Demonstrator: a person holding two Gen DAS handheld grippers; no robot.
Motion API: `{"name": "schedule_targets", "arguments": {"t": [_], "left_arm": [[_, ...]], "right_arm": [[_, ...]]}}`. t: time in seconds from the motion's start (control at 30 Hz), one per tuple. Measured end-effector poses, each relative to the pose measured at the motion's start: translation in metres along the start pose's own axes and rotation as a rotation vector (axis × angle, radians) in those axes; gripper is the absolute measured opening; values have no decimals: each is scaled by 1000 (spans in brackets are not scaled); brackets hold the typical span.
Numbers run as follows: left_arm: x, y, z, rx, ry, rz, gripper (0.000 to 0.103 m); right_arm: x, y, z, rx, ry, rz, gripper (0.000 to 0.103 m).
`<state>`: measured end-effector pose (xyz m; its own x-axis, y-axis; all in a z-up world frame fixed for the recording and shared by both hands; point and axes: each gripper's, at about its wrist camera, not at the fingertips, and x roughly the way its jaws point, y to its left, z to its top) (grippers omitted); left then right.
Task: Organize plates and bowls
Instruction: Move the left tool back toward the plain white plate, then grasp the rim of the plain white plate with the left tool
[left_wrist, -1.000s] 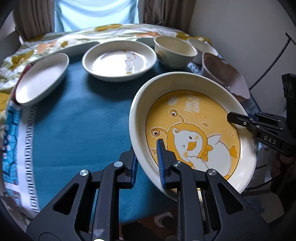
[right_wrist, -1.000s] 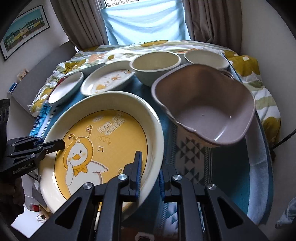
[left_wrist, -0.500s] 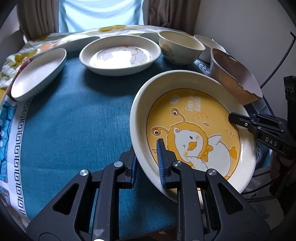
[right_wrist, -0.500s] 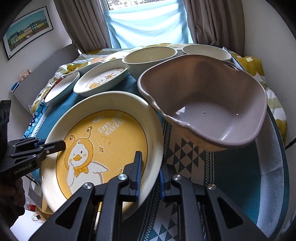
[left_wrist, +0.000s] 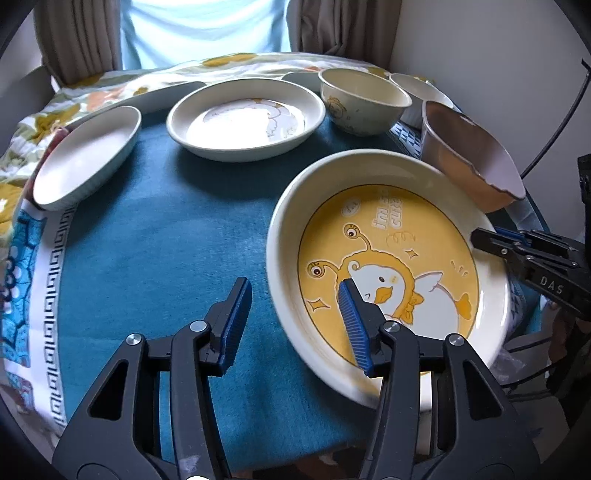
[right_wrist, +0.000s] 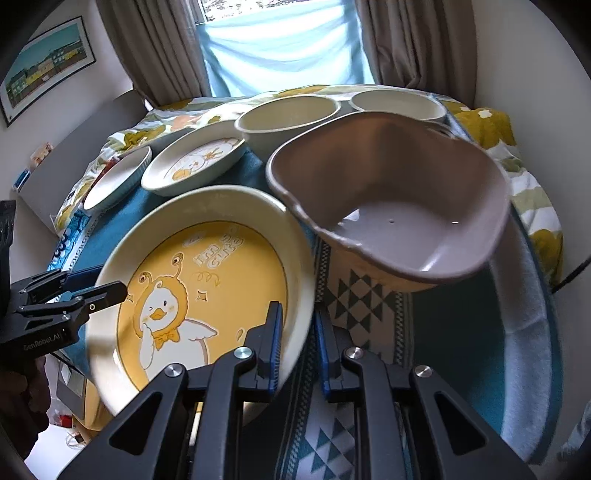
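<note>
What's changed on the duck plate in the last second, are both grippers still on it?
The left gripper has just been opening: its pads have come off the duck plate's near rim, which still lies between the open jaws. The right gripper stays clamped on the opposite rim. The brown bowl, the other plates and bowls, and the blue cloth are unchanged.

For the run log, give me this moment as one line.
left tongs: just opened, off rim | right tongs: shut on round cream plate with yellow duck picture | plate partly over teal cloth

Backlit window glare, fisheye-warped edges
</note>
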<state>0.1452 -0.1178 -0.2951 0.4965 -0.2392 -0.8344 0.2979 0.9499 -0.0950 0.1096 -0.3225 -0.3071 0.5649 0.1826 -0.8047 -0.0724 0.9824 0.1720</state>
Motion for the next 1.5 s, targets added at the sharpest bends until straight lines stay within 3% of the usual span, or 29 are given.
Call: {"name": "schedule_targets", "arguments": {"t": [0.17,0.3,0.57,0.6,0.67,0.73,0.77,0.8,0.83,0.97,1.13,1.27,1.43,1.5], "left_arm": [[-39,0,10,-8,-12,21,46],[-86,12,23,-69,-73,49,46],[-157,51,45,-190,-211,121,46],[-166,57,49,-199,-230,136,48],[-181,67,56,-218,-257,168,65],[-193,82,64,-234,-287,198,98],[-199,91,67,-236,-312,212,101],[-202,99,69,-240,-323,226,103],[-202,106,72,-246,-321,239,103],[-198,148,76,-308,-303,275,103],[-175,210,72,-423,-270,251,103],[-144,258,76,-488,-214,225,103],[-97,290,80,-522,-138,144,102],[-77,297,81,-520,-101,138,92]], "right_arm": [[-41,1,9,-6,-33,-21,15],[-78,13,28,-50,-84,-4,15],[-112,68,87,-195,-192,102,15],[-113,76,95,-209,-200,121,15],[-112,92,109,-229,-208,140,16],[-108,108,125,-232,-216,165,30],[-105,115,131,-234,-220,175,56],[-101,120,137,-236,-222,188,91],[-97,127,143,-236,-220,202,102],[-72,161,169,-268,-215,254,103],[-20,205,198,-342,-148,281,103],[17,233,219,-375,-87,238,103],[68,250,240,-388,-13,203,103],[98,254,246,-405,64,193,103]]}}
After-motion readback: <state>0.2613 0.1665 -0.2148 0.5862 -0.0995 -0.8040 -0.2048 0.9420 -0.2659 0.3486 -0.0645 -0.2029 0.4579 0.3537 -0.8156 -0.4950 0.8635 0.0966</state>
